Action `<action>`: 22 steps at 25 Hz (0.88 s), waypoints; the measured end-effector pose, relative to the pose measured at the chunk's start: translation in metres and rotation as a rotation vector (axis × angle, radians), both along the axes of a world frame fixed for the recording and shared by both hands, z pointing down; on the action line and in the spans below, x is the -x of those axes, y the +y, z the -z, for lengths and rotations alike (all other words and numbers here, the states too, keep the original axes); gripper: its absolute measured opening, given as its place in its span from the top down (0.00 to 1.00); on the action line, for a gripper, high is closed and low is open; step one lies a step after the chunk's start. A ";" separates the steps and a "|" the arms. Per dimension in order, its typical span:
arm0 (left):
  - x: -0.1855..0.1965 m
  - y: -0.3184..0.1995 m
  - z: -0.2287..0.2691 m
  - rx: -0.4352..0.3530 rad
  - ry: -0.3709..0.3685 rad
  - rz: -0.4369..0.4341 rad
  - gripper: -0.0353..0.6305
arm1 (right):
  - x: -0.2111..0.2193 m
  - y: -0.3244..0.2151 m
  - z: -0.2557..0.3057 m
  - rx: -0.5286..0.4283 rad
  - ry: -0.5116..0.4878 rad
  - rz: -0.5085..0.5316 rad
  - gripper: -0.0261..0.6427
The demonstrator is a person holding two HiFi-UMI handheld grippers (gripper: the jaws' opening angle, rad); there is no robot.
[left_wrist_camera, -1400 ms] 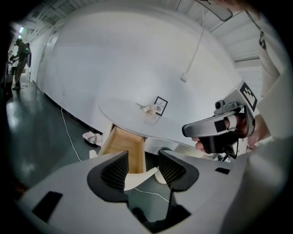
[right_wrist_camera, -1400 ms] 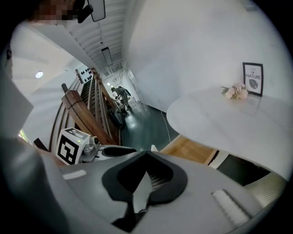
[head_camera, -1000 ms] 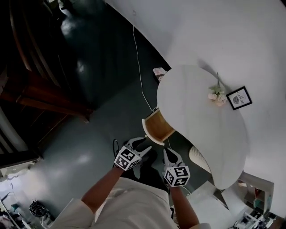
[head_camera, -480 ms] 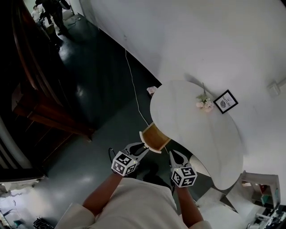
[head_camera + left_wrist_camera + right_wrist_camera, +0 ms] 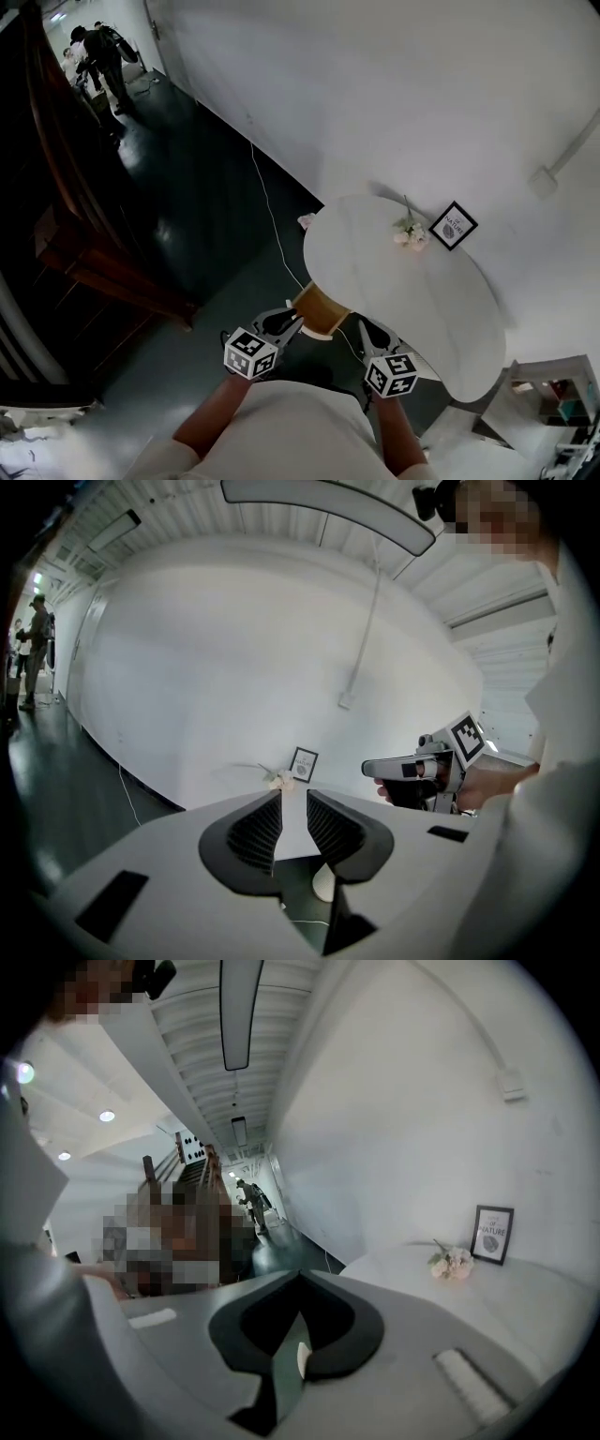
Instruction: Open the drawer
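A white oval table (image 5: 422, 309) stands against the white wall. A wood-lined drawer (image 5: 317, 313) sticks out of its near left end, pulled out. In the head view my left gripper (image 5: 287, 321) hovers just left of the drawer and my right gripper (image 5: 368, 331) just right of it, neither touching it. The left gripper (image 5: 293, 808) has just been closing; a narrow gap remains between its ribbed pads (image 5: 256, 832) and nothing sits in it. The right gripper (image 5: 299, 1277) has its tips together, holding nothing. The right gripper (image 5: 412, 771) also shows in the left gripper view.
A framed picture (image 5: 453, 225) and a small flower sprig (image 5: 409, 233) sit on the table by the wall. A white cable (image 5: 267, 211) runs over the dark floor. A dark wooden staircase (image 5: 84, 244) rises at left, with people (image 5: 98, 52) far off.
Both grippers have lifted and sit closer to the pulled-out drawer. The left jaws have narrowed. The head view has swung up, showing more wall and the far corridor.
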State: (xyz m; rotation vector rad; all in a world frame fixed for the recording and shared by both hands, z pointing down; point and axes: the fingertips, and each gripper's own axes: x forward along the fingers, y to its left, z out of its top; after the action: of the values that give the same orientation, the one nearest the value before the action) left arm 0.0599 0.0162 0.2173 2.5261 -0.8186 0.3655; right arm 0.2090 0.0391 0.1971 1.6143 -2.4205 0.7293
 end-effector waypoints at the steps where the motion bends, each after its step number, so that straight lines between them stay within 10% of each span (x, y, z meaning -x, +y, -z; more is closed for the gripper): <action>1: 0.002 -0.002 0.007 -0.011 0.004 0.003 0.83 | -0.001 -0.001 0.007 -0.017 0.006 0.003 0.94; 22: 0.011 -0.013 0.069 -0.141 0.063 -0.004 0.94 | -0.018 0.008 0.071 -0.186 0.060 0.003 0.94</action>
State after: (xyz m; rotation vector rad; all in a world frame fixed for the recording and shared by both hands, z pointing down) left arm 0.0484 0.0032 0.1480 2.6549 -0.8427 0.2353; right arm 0.2272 0.0467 0.1262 1.6706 -2.5110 0.4590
